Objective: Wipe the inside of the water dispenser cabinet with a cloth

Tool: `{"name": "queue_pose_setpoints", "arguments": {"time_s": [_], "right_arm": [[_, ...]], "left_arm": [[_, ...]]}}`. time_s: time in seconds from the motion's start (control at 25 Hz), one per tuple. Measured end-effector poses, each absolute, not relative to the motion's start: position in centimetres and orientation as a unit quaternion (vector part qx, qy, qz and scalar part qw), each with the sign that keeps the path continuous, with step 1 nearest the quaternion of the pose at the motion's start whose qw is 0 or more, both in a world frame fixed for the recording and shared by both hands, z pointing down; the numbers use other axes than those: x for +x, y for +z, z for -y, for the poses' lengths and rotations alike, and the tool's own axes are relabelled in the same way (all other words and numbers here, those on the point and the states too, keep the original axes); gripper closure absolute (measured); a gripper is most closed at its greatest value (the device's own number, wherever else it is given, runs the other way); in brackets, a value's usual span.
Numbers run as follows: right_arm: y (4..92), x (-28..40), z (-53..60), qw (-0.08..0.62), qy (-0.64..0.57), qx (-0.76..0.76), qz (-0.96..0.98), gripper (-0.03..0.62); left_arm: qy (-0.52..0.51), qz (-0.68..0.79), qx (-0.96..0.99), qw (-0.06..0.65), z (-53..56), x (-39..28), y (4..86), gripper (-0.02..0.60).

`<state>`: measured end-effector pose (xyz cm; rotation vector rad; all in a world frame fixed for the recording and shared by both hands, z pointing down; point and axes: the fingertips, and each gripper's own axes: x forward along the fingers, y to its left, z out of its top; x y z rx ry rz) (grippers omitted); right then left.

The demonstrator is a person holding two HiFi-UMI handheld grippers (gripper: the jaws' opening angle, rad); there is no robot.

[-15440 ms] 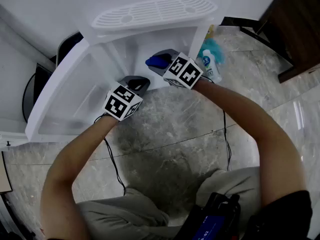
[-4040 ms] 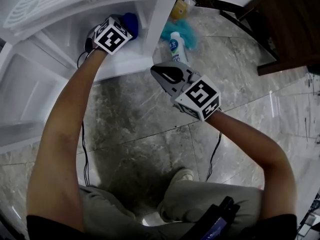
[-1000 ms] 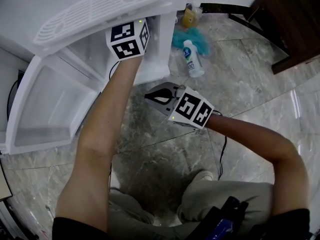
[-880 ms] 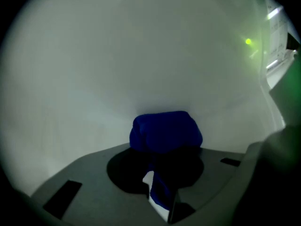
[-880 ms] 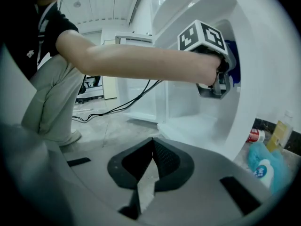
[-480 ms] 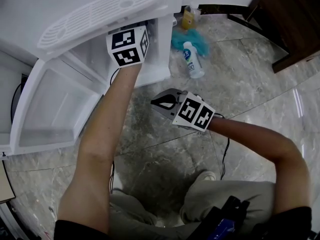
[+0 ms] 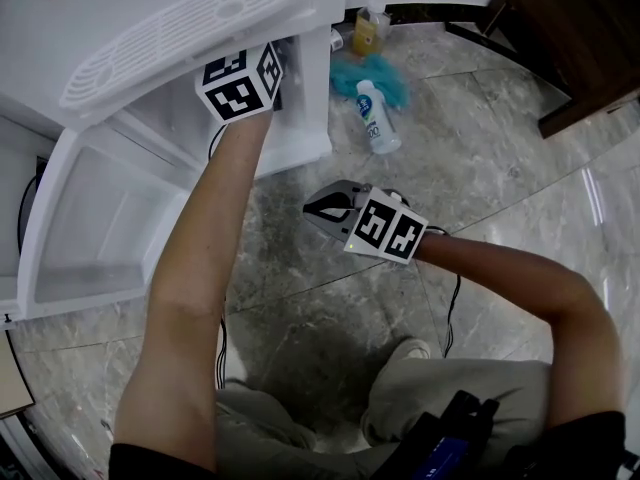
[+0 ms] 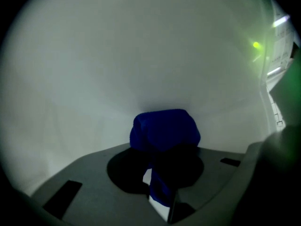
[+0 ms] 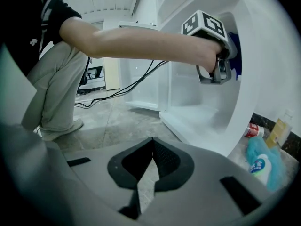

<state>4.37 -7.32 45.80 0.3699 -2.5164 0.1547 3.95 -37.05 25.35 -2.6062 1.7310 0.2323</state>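
Left gripper view: the left gripper (image 8: 162, 171) pinches a bunched blue cloth (image 8: 164, 128) against the white inner wall of the water dispenser cabinet (image 8: 117, 55). Outside, the right gripper (image 9: 149, 149) hangs over the marble floor (image 7: 480, 148), jaws pressed together on nothing.

I count two grippers in my hands, the left gripper (image 8: 163, 175) and the right gripper (image 7: 316, 207). There is one blue cloth (image 8: 164, 128) and one white cabinet (image 7: 312, 98). On the floor I count two bottles, a white bottle (image 7: 372, 116) and a yellow bottle (image 7: 368, 30), plus one red-labelled can (image 9: 254, 130) and one teal fluffy cloth (image 7: 388, 72).
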Motion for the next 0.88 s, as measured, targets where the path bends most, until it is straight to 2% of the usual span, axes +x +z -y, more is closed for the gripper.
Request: {"name": "queue_pose_setpoints", "arguments": {"time_s": [0.24, 0.4, 0.56, 0.88], "right_arm": [[44.2, 3.9, 10.5, 0.295, 0.013, 0.164, 0.941, 0.596], [42.4, 4.0, 13.5, 0.292, 0.004, 0.205, 0.934, 0.595], [39.7, 3.7, 16.1, 0.283, -0.013, 0.238, 0.929, 0.595], [36.9, 1.0, 17.0, 0.299, -0.081, 0.225, 0.924, 0.595]], "left_arm": [[0.022, -0.504, -0.863, 0.01, 33.9, 5.0, 25.9, 0.505], [-0.035, -0.411, -0.911, -0.022, 30.6, 5.1, 27.3, 0.503], [-0.128, -0.308, -0.943, -0.001, 26.1, 4.4, 29.2, 0.503], [-0.291, -0.2, -0.934, 0.048, 17.7, -0.2, 35.4, 0.503]]}}
